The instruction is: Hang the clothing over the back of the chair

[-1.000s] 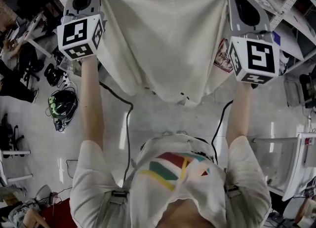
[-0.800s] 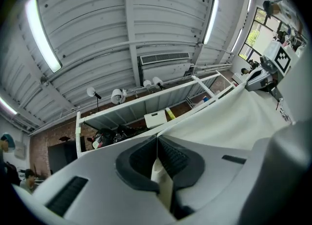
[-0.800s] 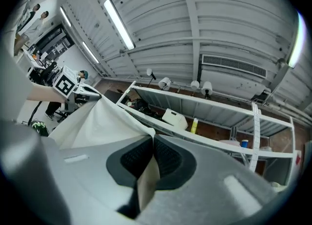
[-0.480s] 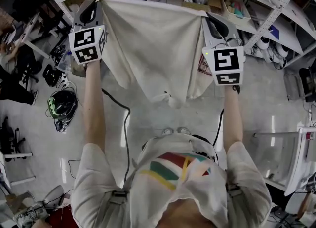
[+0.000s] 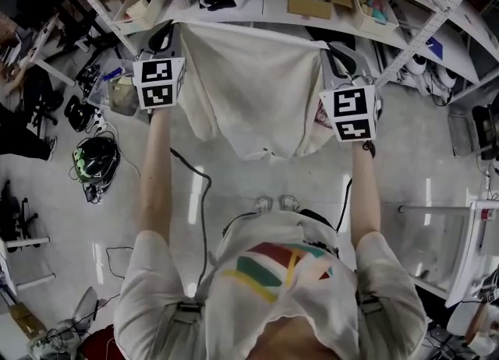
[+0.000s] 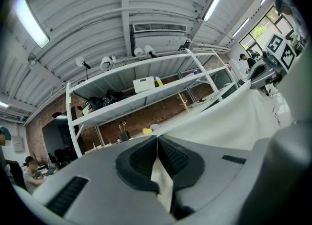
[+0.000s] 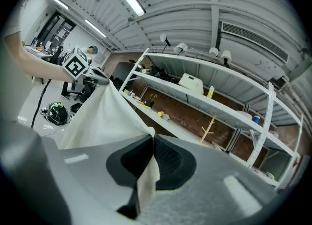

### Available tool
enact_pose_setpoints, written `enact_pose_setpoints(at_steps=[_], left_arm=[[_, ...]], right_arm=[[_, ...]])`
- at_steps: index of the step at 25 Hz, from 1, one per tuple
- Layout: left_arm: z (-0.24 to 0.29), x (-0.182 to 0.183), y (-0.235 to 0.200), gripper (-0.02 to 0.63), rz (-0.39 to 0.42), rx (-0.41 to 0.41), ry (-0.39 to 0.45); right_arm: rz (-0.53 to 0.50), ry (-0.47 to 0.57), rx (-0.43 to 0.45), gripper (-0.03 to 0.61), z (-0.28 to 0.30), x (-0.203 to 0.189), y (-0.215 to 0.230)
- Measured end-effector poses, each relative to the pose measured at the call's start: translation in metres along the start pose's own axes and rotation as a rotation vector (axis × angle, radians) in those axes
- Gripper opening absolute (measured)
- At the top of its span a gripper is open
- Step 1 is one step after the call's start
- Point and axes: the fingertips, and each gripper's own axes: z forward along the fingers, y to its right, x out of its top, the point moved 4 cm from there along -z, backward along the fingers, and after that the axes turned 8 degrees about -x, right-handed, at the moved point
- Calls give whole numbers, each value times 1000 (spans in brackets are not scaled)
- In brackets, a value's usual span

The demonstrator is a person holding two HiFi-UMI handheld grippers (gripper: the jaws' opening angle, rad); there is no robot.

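A cream garment (image 5: 253, 86) hangs stretched between my two grippers, its top edge taut and its lower part drooping toward the floor. A red print (image 5: 321, 113) shows on its right side. My left gripper (image 5: 175, 30) is shut on the garment's top left corner. My right gripper (image 5: 327, 47) is shut on the top right corner. In the left gripper view the jaws (image 6: 157, 143) pinch a fold of the cloth (image 6: 229, 121). The right gripper view shows the same, its jaws (image 7: 152, 141) closed on the fabric (image 7: 102, 117). No chair shows near the garment.
A metal shelving rack (image 5: 265, 9) with boxes and bins stands just behind the garment. A helmet (image 5: 97, 162) and bags lie on the floor at left, and a black cable (image 5: 201, 195) runs below the left arm. A white table (image 5: 468, 249) sits at right.
Both grippers have come down together with the garment still held between them. The shelf behind, hidden by the cloth before, now shows above its top edge.
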Motion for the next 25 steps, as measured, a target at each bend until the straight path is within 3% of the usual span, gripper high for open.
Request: enact_pose_setpoints(at_steps=[11, 16, 21, 25], left_arm=[[17, -49, 42, 14, 21, -109, -90], [11, -96, 80, 14, 51, -202, -208], [0, -151, 113, 14, 40, -276, -320], [-8, -186, 128, 14, 24, -311, -394]], right_arm=[[39, -155, 49, 8, 3, -65, -17], [28, -299, 126, 8, -8, -121, -44], [30, -447, 222, 8, -26, -183, -92], [45, -515, 264, 8, -33, -212, -118]])
